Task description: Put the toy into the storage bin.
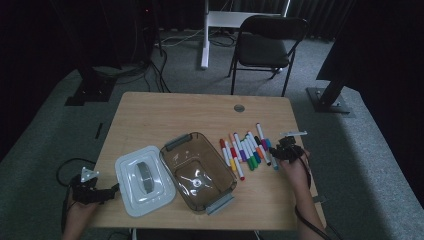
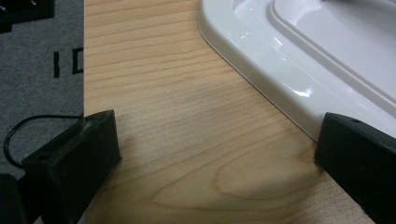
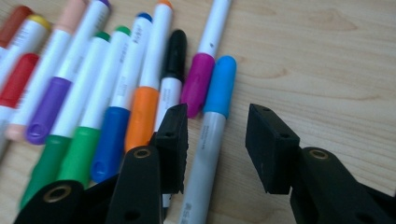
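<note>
A row of several coloured markers lies on the wooden table, right of a brown see-through container. My right gripper is at the row's right end. In the right gripper view its jaws straddle the grey barrel of a light-blue-capped marker; the left jaw is close beside it, the right jaw stands apart, and nothing is pinched. A magenta-capped marker lies touching it. My left gripper rests open at the table's left front edge, beside the white lid.
The white lid lies flat just ahead of the left gripper, with bare wood between the jaws. Grey carpet surrounds the table. A black folding chair stands beyond the far edge.
</note>
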Tool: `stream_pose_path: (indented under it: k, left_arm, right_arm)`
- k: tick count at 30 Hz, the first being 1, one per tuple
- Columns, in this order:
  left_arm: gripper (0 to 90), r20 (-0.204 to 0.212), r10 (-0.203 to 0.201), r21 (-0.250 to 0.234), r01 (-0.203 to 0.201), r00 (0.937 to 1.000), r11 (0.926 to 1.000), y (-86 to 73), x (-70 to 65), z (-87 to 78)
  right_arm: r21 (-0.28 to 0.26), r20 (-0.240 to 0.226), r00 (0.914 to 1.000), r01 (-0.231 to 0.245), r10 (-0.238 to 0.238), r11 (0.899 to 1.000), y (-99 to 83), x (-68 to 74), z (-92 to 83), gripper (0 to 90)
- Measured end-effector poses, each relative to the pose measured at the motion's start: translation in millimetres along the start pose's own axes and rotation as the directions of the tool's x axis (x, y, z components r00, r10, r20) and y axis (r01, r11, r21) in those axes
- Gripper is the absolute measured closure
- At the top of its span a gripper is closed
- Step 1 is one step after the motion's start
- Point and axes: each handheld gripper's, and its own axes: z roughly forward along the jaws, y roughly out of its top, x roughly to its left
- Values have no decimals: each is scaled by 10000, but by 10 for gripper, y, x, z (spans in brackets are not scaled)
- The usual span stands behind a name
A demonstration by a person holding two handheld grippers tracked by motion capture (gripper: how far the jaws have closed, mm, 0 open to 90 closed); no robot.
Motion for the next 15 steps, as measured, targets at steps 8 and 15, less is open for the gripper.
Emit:
stream_pose_path:
  k: [8, 15]
  left_arm:
    - [5, -4, -6, 5, 6, 10000, 10000, 0, -1, -1]
    - [5, -22, -10, 10, 10, 10000, 10000, 0, -2, -2]
  right_arm:
    - [363, 221, 9997, -64, 56, 9993, -49, 10, 118, 670]
    - [539, 344, 9987, -397, 378, 9978, -88, -1, 153, 721]
